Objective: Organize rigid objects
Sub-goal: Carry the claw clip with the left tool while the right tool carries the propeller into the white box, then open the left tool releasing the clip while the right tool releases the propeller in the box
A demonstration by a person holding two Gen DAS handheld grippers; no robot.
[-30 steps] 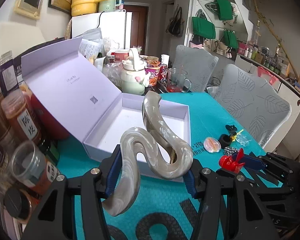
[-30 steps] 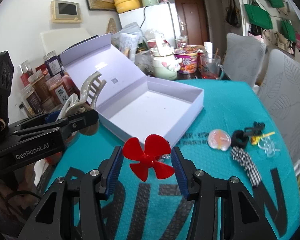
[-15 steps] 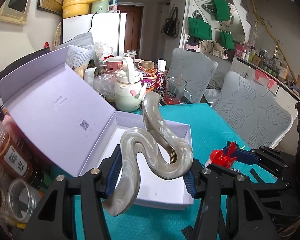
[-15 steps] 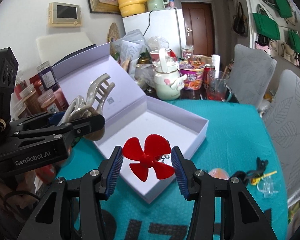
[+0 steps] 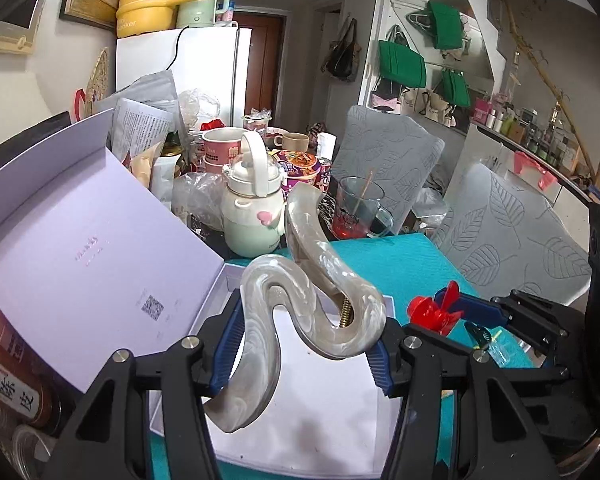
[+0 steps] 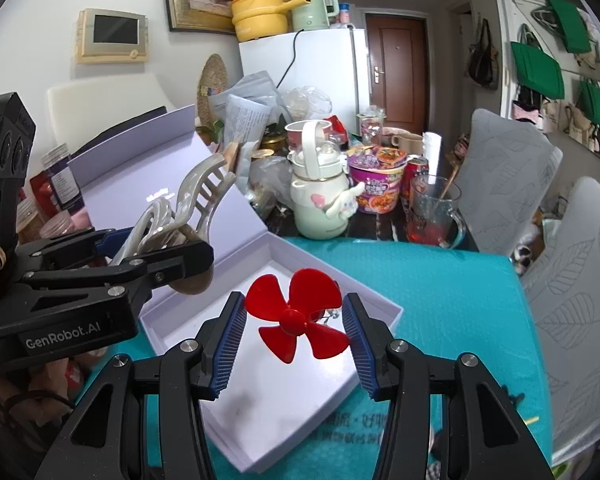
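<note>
My left gripper (image 5: pixel 303 344) is shut on a large marbled beige hair claw (image 5: pixel 300 312) and holds it above the open lavender box (image 5: pixel 323 412). In the right wrist view the left gripper (image 6: pixel 172 256) and the claw (image 6: pixel 188 204) hang over the box's left side. My right gripper (image 6: pixel 294 338) is shut on a small red fan propeller (image 6: pixel 296 320) and holds it above the box tray (image 6: pixel 379 308). The propeller (image 5: pixel 431 308) also shows at the right of the left wrist view. The box lid (image 6: pixel 140 184) stands open to the left.
The box sits on a teal mat (image 6: pixel 439 292). Behind it stand a pale green kettle-shaped bottle (image 6: pixel 319 200), a noodle cup (image 6: pixel 375 184), a glass mug (image 6: pixel 431 212) and other clutter. Jars (image 5: pixel 16 392) stand at the left. Two grey chairs (image 6: pixel 503 176) are at the right.
Both grippers have moved forward with their objects, from short of the box's near edge to above its tray. The small items on the mat have dropped out of view.
</note>
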